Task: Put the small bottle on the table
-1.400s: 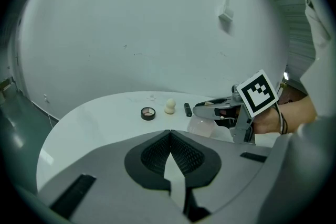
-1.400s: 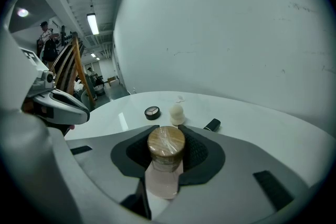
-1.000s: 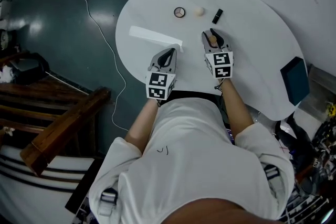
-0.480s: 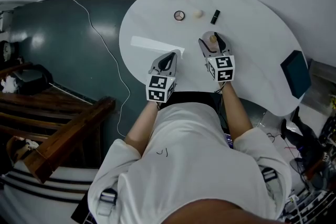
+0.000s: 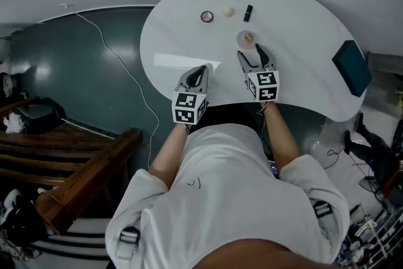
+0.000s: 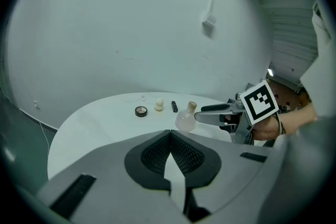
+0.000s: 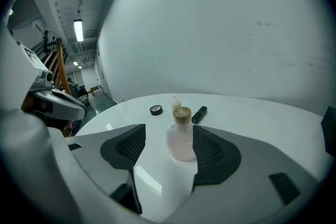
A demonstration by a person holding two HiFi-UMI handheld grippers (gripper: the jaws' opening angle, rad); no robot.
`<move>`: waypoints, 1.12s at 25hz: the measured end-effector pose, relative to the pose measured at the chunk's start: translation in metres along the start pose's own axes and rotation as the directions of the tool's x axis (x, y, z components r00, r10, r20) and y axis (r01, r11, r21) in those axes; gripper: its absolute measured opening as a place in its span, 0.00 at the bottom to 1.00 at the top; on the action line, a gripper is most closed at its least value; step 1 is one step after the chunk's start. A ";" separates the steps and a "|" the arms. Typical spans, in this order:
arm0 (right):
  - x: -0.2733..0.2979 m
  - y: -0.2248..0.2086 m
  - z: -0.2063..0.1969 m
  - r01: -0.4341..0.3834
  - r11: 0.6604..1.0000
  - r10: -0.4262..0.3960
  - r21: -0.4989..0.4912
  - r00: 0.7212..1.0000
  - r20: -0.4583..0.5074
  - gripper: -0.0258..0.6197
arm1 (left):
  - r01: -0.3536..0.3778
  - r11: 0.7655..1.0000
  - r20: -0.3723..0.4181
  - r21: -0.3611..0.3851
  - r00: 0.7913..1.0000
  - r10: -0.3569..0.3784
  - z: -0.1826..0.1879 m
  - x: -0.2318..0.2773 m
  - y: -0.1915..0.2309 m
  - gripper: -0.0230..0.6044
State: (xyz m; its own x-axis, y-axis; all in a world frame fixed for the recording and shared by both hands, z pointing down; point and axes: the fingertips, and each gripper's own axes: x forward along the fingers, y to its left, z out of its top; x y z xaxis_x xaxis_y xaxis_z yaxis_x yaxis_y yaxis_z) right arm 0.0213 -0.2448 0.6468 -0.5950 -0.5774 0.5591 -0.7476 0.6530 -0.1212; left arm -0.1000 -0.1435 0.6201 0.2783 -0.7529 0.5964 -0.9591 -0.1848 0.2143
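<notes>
The small bottle (image 5: 247,39), clear pinkish with a tan cork cap, stands upright on the white table (image 5: 302,28). My right gripper (image 5: 254,53) is just behind it with its jaws wide open. In the right gripper view the bottle (image 7: 181,136) stands between the tips of the right gripper (image 7: 169,132), close to the right pad (image 7: 212,152), with a clear gap to the left one. Nothing presses on it. My left gripper (image 5: 200,72) hovers over the table's near edge, shut and empty. The left gripper view shows that gripper (image 6: 170,136), the bottle (image 6: 185,119) and the other gripper beside it.
At the back of the table lie a round compact (image 5: 206,16), a small cream object (image 5: 228,11) and a black lipstick (image 5: 248,10). A dark teal box (image 5: 351,60) sits at the right edge. A white cable (image 5: 119,53) crosses the dark floor on the left.
The right jaws have opened and let go of the bottle, which now stands alone on the table just ahead of the fingertips. The left gripper has stayed shut near the table's edge.
</notes>
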 end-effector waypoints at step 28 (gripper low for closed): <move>-0.120 0.037 -0.015 0.238 0.971 -0.237 -0.019 0.970 0.053 0.04 | 0.179 0.979 0.041 0.103 0.982 -0.183 0.007 -0.022 -0.050 0.06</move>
State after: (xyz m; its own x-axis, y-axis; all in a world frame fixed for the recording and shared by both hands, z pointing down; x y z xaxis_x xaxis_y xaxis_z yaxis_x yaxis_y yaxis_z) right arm 0.0695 -0.1442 0.5874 -0.4157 -0.7407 0.5278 -0.8620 0.5060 0.0312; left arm -0.0590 -0.1222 0.5911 0.4472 -0.7312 0.5151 -0.8941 -0.3802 0.2367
